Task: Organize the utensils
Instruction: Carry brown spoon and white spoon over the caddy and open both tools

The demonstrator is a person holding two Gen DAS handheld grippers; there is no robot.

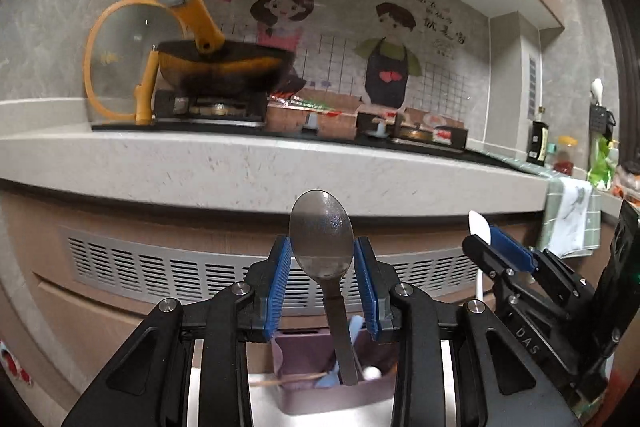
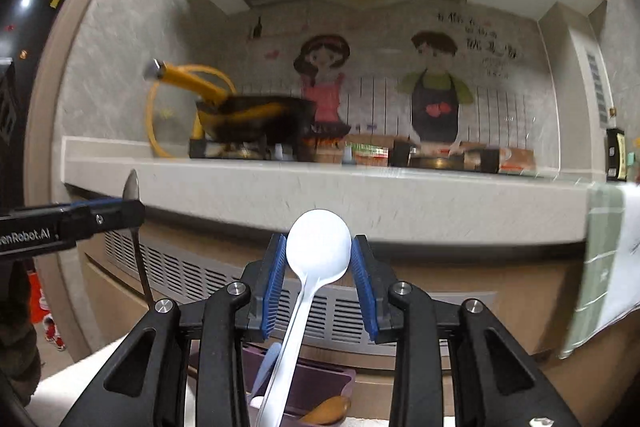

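Note:
My left gripper [image 1: 322, 243] is shut on a metal spoon [image 1: 322, 231], bowl up between the blue pads. The spoon's handle hangs down over a purple utensil holder [image 1: 304, 397]. The holder has a blue utensil, a wooden stick and a white piece in it. My right gripper [image 2: 319, 241] is shut on a white plastic spoon [image 2: 319, 247], also bowl up, with its handle reaching down toward the purple holder [image 2: 316, 375]. In the left wrist view, the right gripper [image 1: 486, 237] with the white spoon [image 1: 479, 225] is at the right. In the right wrist view, the left gripper [image 2: 134, 207] with the metal spoon [image 2: 131, 187] is at the left.
A pale stone counter edge [image 1: 280, 167] runs across ahead, with a vent grille [image 1: 160, 267] in the cabinet below it. On the counter stands a stove with a dark wok [image 1: 224, 67] with a yellow handle, and a glass lid [image 1: 120, 59]. A checked towel [image 1: 572, 219] hangs at the right.

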